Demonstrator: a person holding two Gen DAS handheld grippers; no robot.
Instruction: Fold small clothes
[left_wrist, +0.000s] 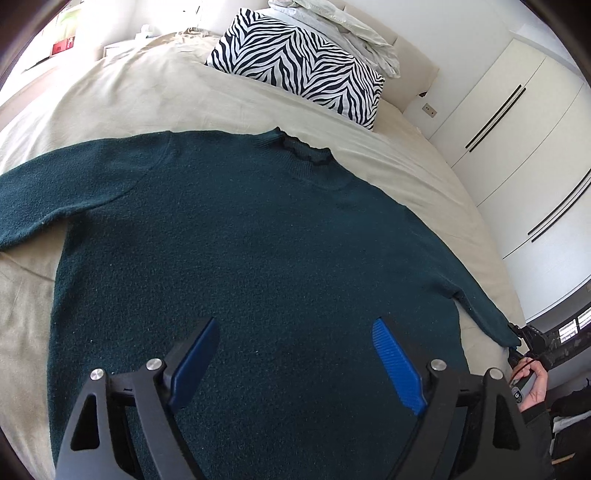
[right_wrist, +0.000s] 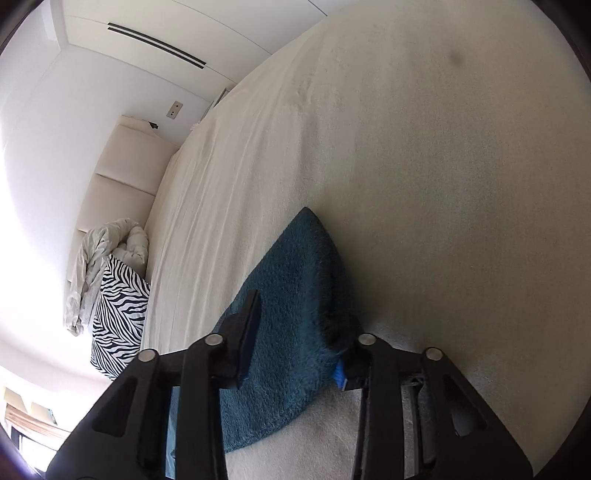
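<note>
On bed: sweater (left_wrist: 236, 236) flat beneath my wide-open left gripper (left_wrist: 295, 354).
Right edge: my right gripper (right_wrist: 295, 332), tilted down, clamps its cuff (right_wrist: 295, 280).

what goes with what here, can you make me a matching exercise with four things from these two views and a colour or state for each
Things:
1. sweater
2. pillow
3. left gripper
4. right gripper

Colours or states:
A. black and white zebra stripes
B. jaws apart above the cloth, nothing between them
C. dark green, spread flat on the bed
D. closed on the end of a sleeve

Pairs: 1-C, 2-A, 3-B, 4-D
</note>
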